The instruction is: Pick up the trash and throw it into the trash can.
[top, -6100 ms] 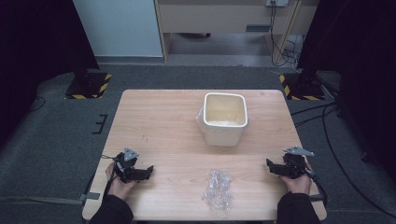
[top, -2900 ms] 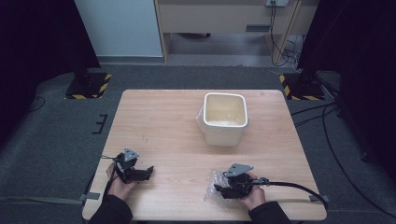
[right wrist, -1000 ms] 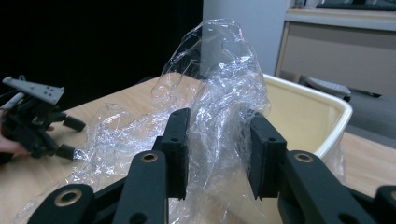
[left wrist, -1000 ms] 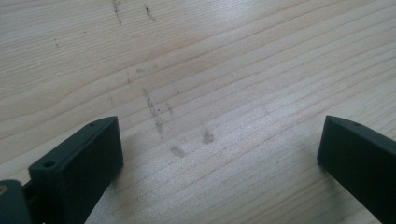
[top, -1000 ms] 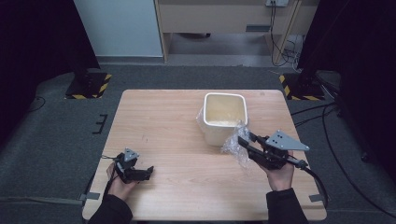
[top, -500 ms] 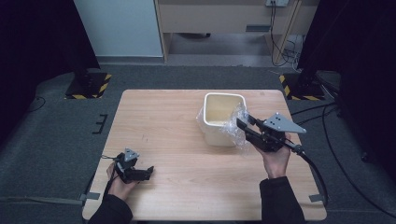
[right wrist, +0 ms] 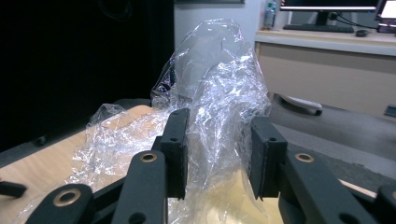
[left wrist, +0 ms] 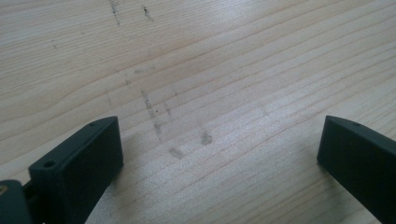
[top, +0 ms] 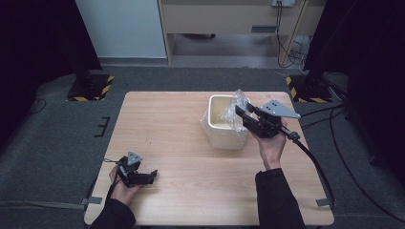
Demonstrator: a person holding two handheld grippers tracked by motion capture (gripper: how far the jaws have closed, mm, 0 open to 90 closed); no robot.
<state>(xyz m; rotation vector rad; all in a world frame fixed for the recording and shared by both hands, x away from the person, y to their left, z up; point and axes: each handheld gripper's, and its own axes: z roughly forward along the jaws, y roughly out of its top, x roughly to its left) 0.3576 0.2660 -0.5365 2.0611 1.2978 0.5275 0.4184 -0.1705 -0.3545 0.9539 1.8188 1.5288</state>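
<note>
Right claw (top: 244, 114) pinches crumpled clear plastic wrap (right wrist: 219, 88), held over cream square plastic bin (top: 224, 136); release likely remains. Left claw (top: 143, 177) wide open, empty, resting on light wooden table (top: 181, 124).

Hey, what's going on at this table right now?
A person is working at a wooden table with a claw in each hand. The right claw is shut on a crumpled piece of clear plastic wrap and holds it over the open top of a white bin. The left claw rests open and empty on the table near the person's edge.
</note>
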